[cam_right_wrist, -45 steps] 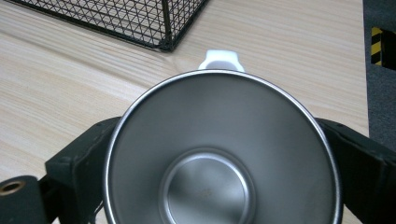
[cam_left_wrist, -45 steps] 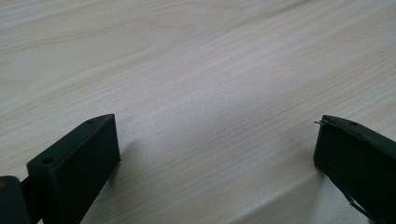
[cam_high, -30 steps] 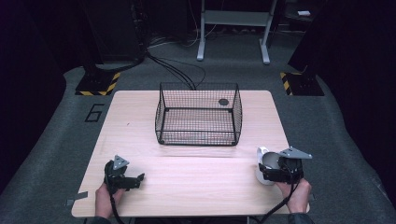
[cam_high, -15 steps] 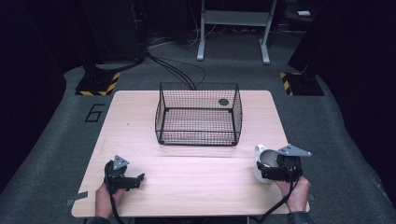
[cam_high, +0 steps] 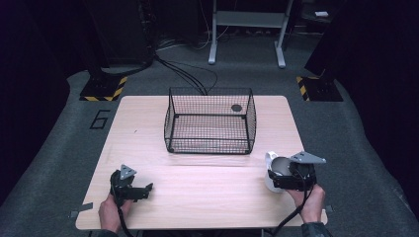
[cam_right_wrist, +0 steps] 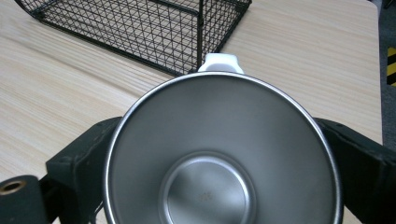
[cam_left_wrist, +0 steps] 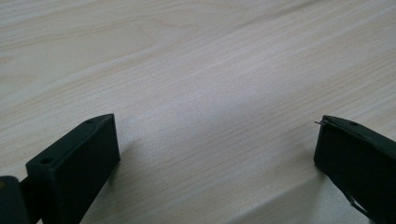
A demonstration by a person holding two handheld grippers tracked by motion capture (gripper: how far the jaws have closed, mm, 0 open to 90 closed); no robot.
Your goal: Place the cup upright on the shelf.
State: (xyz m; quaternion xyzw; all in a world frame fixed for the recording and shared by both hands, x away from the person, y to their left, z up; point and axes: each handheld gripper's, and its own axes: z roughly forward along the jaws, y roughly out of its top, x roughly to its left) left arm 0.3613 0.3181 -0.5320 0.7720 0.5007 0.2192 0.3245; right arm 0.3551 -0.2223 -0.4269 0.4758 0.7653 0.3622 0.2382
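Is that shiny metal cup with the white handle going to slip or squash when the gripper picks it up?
The steel-lined cup looks rigid, so it probably won't squash. Its smooth round wall might slip between the right gripper's flat black jaws. It seems empty, so likely light.

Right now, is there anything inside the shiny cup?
Nothing that shows. The right gripper view looks straight into the cup, and its steel walls and round bottom are bare. The right gripper has a jaw on each side of it. What lies under the cup is hidden.

The counter (cam_high: 197,197) is light wood with wavy grain lines. The basket (cam_high: 210,123) is black wire in little squares. The cup (cam_right_wrist: 224,154) is shiny silver inside with a white handle. Both grippers' fingers (cam_left_wrist: 74,163) are black.
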